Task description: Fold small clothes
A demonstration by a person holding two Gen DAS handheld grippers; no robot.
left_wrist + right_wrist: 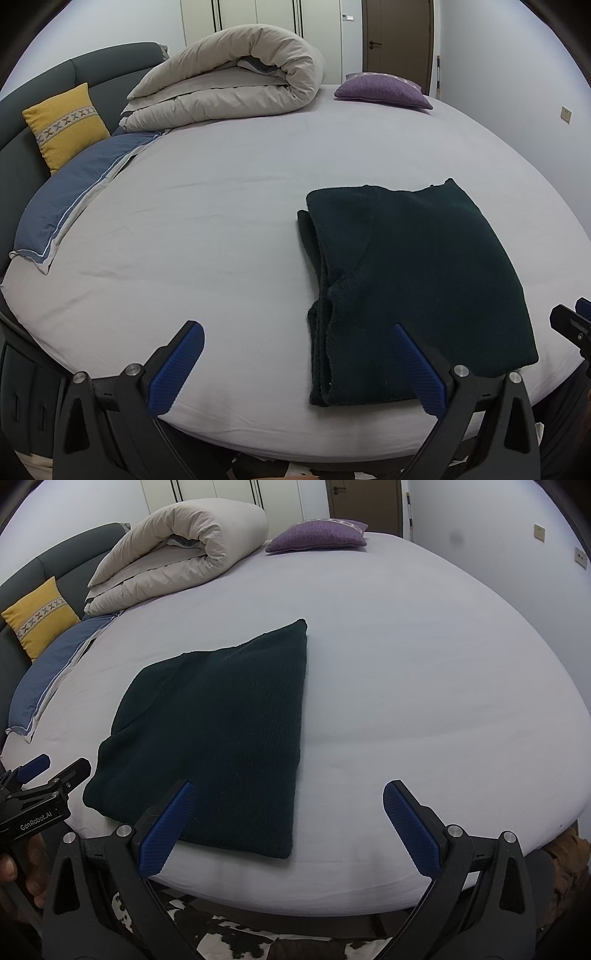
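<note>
A dark green knitted garment (417, 280) lies folded into a rough rectangle on the pale bed sheet (207, 229), near the front edge. In the right wrist view the same garment (214, 734) sits left of centre. My left gripper (299, 330) is open above the bed's front edge, its right finger over the garment's near left corner, nothing held. My right gripper (290, 794) is also open, its left finger over the garment's near edge, empty. The left gripper (55, 771) shows at the left edge of the right wrist view, held by a hand (22, 867).
A rolled beige duvet (236, 81) lies at the far left of the bed, a purple cushion (384, 90) at the far right. A yellow cushion (64, 123) and a blue pillow (77, 195) rest by the dark headboard (92, 70). A door (399, 37) stands behind.
</note>
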